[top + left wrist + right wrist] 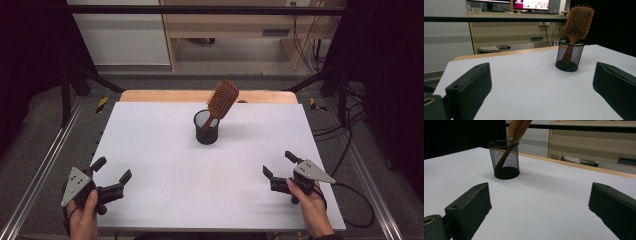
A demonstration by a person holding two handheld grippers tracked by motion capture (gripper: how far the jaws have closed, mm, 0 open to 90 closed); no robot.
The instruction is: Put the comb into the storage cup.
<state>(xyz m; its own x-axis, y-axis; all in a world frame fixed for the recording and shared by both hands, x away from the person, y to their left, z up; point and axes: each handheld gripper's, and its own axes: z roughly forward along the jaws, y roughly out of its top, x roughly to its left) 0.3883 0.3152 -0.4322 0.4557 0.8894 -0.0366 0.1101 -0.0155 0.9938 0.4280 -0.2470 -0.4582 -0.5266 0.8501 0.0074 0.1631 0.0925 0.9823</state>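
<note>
A black mesh cup [206, 128] stands upright near the back middle of the white table [165, 200]. A wooden paddle hairbrush [222, 99] leans in it, handle down, head tilted to the right. From the left gripper view the cup [569, 58] and brush [578, 20] sit ahead and to the right; from the right gripper view the cup [504, 159] and brush [516, 127] sit ahead and to the left. My left gripper [112, 169] rests open at the front left corner. My right gripper [279, 164] is open at the front right, nothing between its jaws.
A wooden strip [165, 95] borders the table's far edge. Metal rails [45, 165] run along both sides. A desk with monitors [531, 5] stands beyond the table. A cable [357, 210] trails off the front right.
</note>
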